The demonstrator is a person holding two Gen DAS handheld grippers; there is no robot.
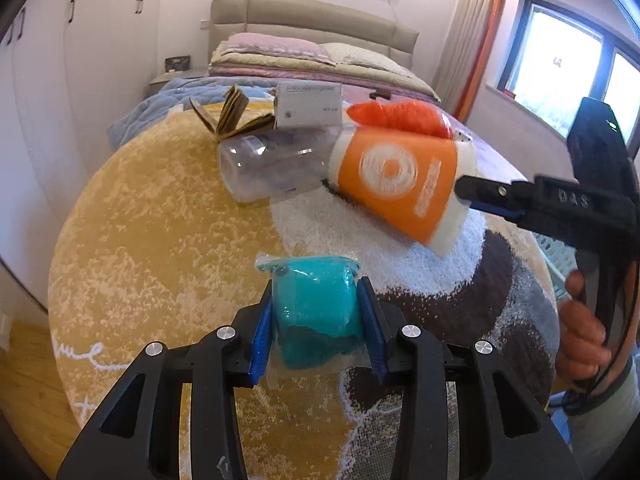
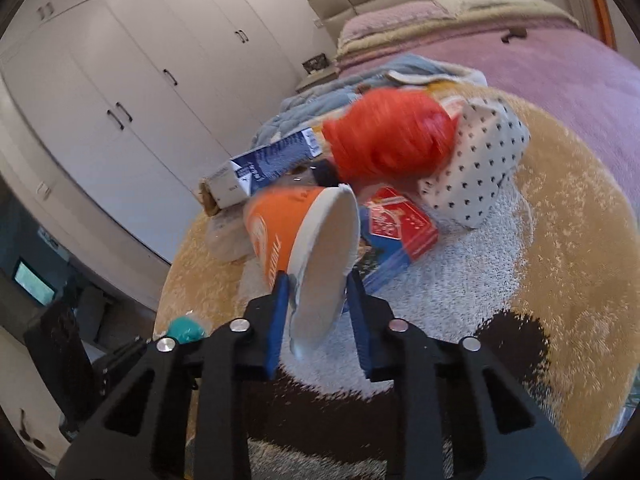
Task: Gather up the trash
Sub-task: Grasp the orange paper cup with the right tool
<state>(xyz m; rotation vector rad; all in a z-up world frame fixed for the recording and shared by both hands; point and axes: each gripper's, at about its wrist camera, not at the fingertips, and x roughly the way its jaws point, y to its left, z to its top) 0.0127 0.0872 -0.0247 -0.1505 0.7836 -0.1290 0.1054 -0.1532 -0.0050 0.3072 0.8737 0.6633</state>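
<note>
My left gripper [image 1: 316, 316] is shut on a teal roll wrapped in clear plastic [image 1: 316, 312], held above a round rug [image 1: 160, 240]. My right gripper [image 2: 318, 314] is shut on the squashed rim of an orange and white paper cup [image 2: 316, 248]; the cup [image 1: 400, 184] is tilted and lifted off the rug, as the left wrist view also shows. Behind the cup lie a clear plastic bottle [image 1: 272, 172], an orange plastic bag [image 2: 388, 136], a white and blue carton [image 2: 260, 172], a red card box [image 2: 400, 224] and a spotted cloth [image 2: 476, 168].
An open brown booklet [image 1: 232, 116] stands at the rug's far side. A bed [image 1: 320, 64] with folded blankets lies behind, white wardrobes [image 2: 140, 80] to the left, a window [image 1: 568, 76] to the right. A pale slatted basket [image 1: 560, 256] shows by a person's hand [image 1: 584, 328].
</note>
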